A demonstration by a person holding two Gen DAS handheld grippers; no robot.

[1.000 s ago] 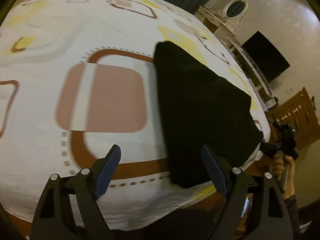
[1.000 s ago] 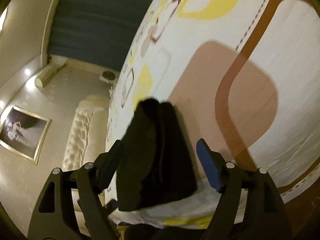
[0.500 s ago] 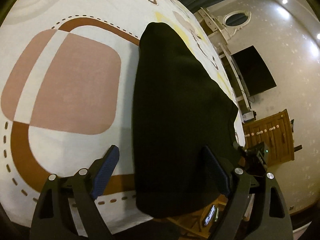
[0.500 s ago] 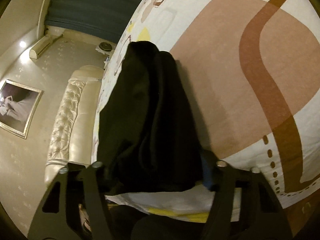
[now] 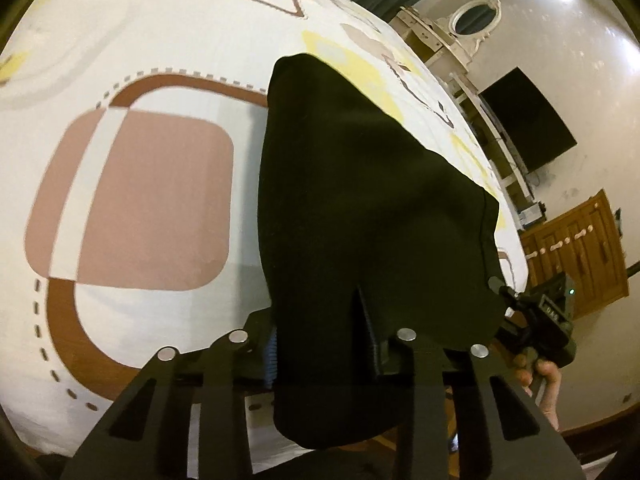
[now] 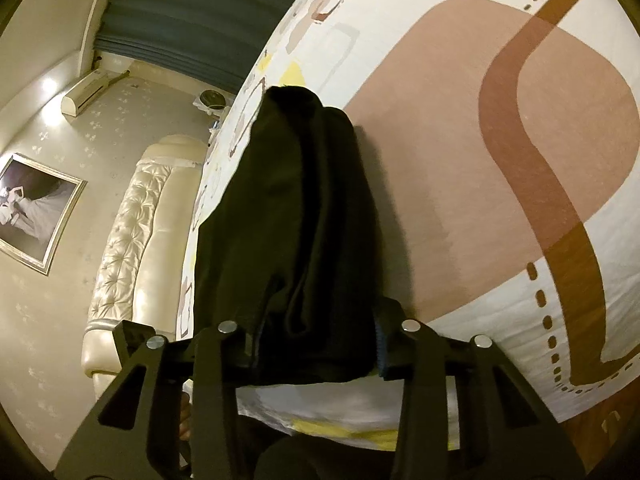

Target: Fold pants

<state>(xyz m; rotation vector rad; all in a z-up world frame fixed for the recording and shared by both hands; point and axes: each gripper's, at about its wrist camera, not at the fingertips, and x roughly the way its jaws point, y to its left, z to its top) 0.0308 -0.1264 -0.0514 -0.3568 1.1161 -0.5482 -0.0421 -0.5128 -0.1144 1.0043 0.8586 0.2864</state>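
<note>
L gripper [image 5: 320, 344] & R gripper [image 6: 316, 348] both clamped on near edge of black pants [image 5: 360, 200], on bedsheet [image 5: 140, 180].

The left gripper [image 5: 320, 344] was seen with its fingers drawn in and clamped on dark cloth. The right gripper [image 6: 318, 350] was likewise closed (cloth was pinched between its fingers), and it was held by a bare hand [image 5: 538, 380] low at the side.

Left gripper [image 5: 322, 350]: black angular arms, silver round screws, ribbed blue pads.
Right gripper [image 6: 318, 346]: black frame, matching screws.
Hand [image 5: 540, 380]: bare skin at four o'clock.
</note>
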